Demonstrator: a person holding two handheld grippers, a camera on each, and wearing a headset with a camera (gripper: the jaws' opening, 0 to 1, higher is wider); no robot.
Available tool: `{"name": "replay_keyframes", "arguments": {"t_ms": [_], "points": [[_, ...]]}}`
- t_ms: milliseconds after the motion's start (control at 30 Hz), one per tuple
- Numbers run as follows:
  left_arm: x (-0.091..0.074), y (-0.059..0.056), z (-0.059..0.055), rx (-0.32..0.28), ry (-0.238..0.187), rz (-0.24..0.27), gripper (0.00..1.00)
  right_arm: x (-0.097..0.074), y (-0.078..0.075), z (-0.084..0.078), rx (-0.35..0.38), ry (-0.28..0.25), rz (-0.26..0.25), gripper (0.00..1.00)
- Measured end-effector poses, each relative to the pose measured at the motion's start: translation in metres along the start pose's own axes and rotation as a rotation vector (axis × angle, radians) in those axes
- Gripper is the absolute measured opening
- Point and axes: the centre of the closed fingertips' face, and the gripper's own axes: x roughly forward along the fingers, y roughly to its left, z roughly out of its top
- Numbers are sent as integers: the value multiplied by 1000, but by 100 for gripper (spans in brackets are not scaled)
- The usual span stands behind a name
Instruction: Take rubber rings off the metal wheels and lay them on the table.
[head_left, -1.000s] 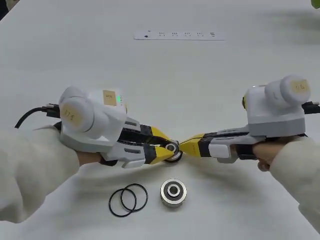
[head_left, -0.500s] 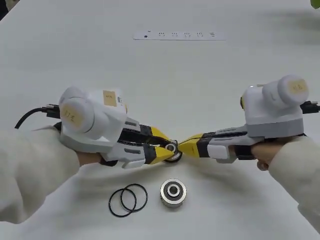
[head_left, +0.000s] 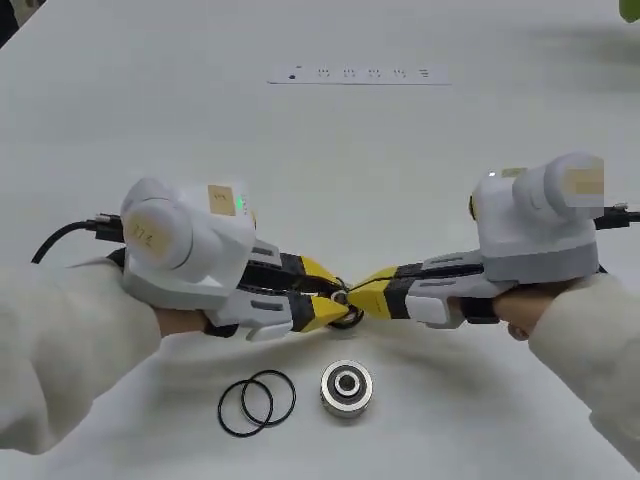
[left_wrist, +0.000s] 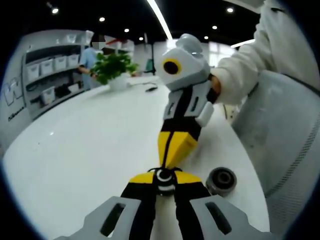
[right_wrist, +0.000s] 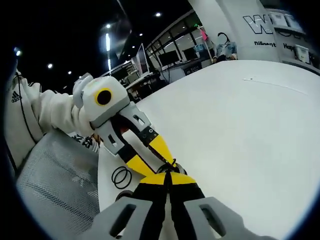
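**A:** Where is the wheel you are working on?

**B:** Centre of the head view. Your left gripper (head_left: 325, 302) has its jaws clamped on the wheel (left_wrist: 164, 175), which steadies it and leaves the rim facing right.

**A:** And your right gripper (right_wrist: 170, 176)?

**B:** Its jaws are pressed together, with the tips at that rim from the opposite side, probably to catch the rubber. I cannot tell whether any rubber sits between them; it is too thin to make out.

**A:** What lies below?

**B:** A second wheel (head_left: 347, 388) lies flat on the table (head_left: 400, 180) at lower centre. Two rings (head_left: 257, 400) overlap just left of it, clear of your hands.
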Motion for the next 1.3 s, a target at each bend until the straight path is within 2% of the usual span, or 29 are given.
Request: {"name": "replay_keyframes", "arguments": {"t_ms": [133, 200, 400, 567, 967, 1100, 1300], "points": [[1, -1, 0, 22, 10, 13, 14, -2, -3, -1, 8, -1, -4, 0], [1, 0, 0, -15, 9, 17, 14, -3, -3, 1, 12, -4, -5, 0], [-1, -6, 5, 8, 5, -1, 22, -5, -4, 3, 32, -9, -11, 0], [-5, -9, 10, 14, -5, -3, 22, -7, -4, 5, 36, -11, -14, 0], [-16, -23, 25, 26, -36, -22, 38, -11, -3, 8, 25, -9, -23, 0], [-22, -26, 29, 40, -42, -13, 44, -12, -1, 9, 20, -7, -24, 0], [-30, -29, 35, 59, -53, 1, 47, -14, 0, 9, 16, -6, -27, 0]]}}
